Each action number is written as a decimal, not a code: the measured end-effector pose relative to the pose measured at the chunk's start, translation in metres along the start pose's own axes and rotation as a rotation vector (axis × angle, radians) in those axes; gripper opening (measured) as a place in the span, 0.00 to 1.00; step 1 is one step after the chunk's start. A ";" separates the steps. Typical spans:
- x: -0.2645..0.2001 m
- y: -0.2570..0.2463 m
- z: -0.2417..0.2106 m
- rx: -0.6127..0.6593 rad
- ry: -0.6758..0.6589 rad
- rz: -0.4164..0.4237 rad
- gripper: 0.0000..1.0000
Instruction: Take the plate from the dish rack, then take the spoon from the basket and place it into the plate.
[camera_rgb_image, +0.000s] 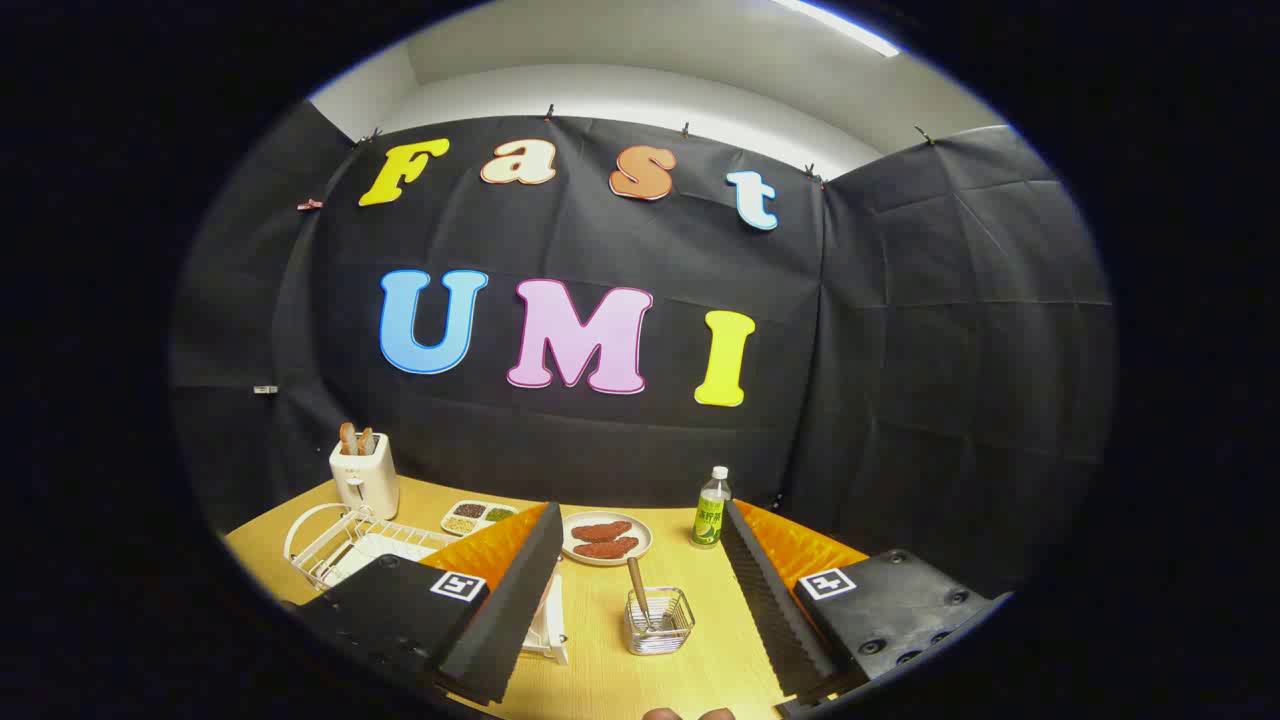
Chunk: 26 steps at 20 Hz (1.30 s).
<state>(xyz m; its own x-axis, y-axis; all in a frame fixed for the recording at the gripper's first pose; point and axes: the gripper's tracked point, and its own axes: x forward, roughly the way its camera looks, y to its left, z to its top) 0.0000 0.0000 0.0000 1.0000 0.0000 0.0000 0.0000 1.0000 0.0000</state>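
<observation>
So I'm right at the start here. My gripper (640, 600) is hanging above the near side of the table (600, 680) with its fingers spread wide apart and nothing between them but air. Nothing's grabbed yet, so I'd call this step one: going for the plate.

I'll use the little wire basket (659, 621) as my landmark, since it sits just ahead of me, roughly between the fingers. The spoon (637, 585) is standing in it, handle up and leaning a bit back-left. The dish rack (335, 545) is well off to the left of the basket, past my left finger. There's a white curved rim (305, 525) standing up at the rack's left end that I take to be the plate, though part of the rack is hidden behind my finger so I can't be totally sure how it sits.

Beyond the basket there's a dish of meat pieces (606, 538), and back-left of that a divided tray (478, 516) with grains or spices. A toaster (364, 478) stands behind the rack, and a bottle (711, 508) is back-right of the basket.

Next move, as I see it: swing left toward the rack, line the open fingers up across that thin rim, and pinch it edge-on. Lift straight up so it doesn't snag the wires. The spoon waits until the plate is down somewhere flat.
</observation>
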 end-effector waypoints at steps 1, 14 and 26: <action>0.001 0.000 0.000 -0.003 -0.006 0.000 0.97; 0.010 0.024 -0.029 0.025 0.105 0.041 0.97; 0.062 0.056 -0.033 0.015 0.181 0.091 0.97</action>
<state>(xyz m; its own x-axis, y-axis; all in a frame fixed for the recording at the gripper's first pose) 0.0619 0.0561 -0.0326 0.9796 0.0921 -0.1788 -0.0894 0.9957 0.0227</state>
